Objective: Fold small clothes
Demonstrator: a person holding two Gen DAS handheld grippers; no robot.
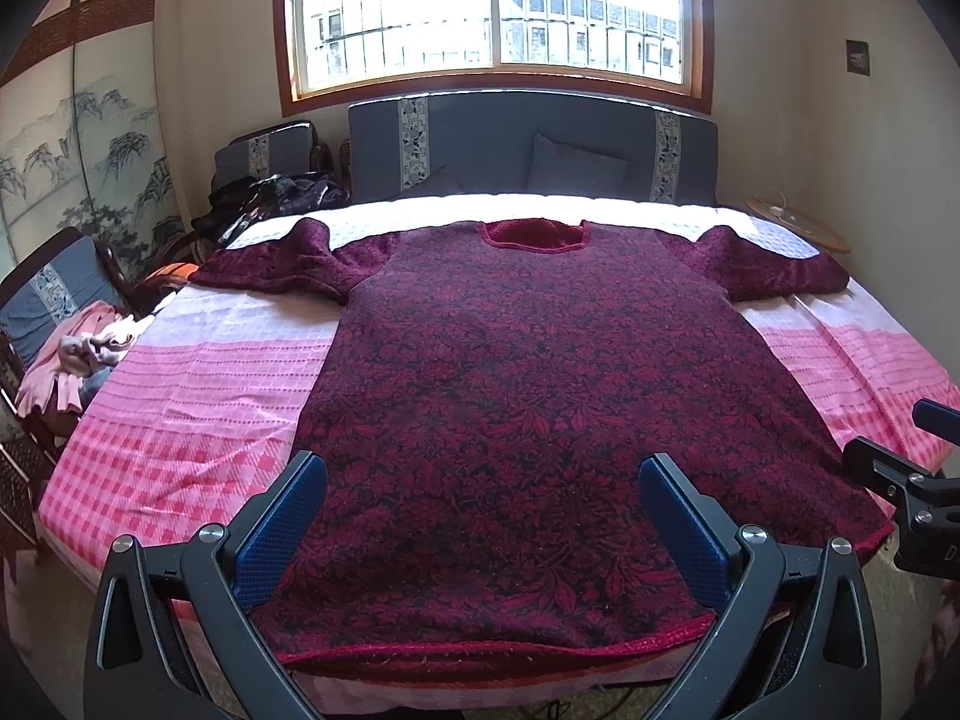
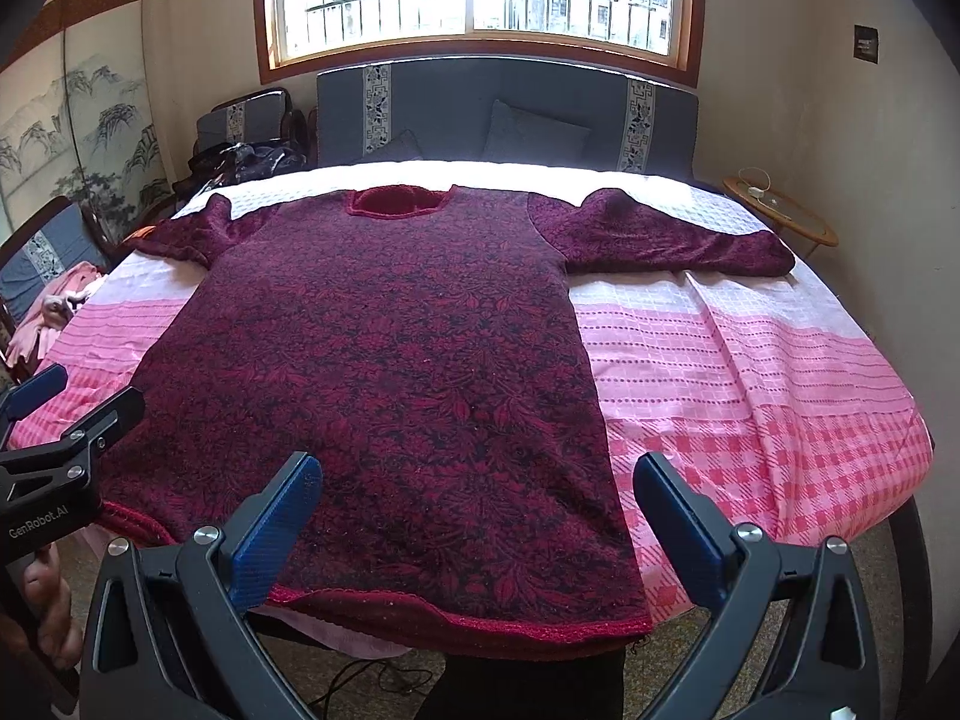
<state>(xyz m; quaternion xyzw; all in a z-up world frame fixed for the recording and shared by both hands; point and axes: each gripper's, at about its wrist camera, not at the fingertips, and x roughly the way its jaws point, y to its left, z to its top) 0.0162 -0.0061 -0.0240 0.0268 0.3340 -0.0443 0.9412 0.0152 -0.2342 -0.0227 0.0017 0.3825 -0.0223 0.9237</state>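
Pink checked bedsheet [image 1: 198,420] covers the bed nearest both cameras, where the left gripper [image 1: 483,483] and the right gripper [image 2: 477,480] hover with fingers spread wide, holding nothing, above the hem of a maroon floral sweater [image 1: 528,396]. It lies flat, sleeves out, neckline toward the grey headboard [image 1: 528,144]. Beyond, a bright window [image 1: 492,12] fills the wall.

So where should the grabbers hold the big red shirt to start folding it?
Probably the shirt's bottom hem, one corner each, coming from the bed's foot where the left gripper and right gripper wait open. The hem hangs slightly over the edge, so fingers could slip under; the sleeves lie farther away.
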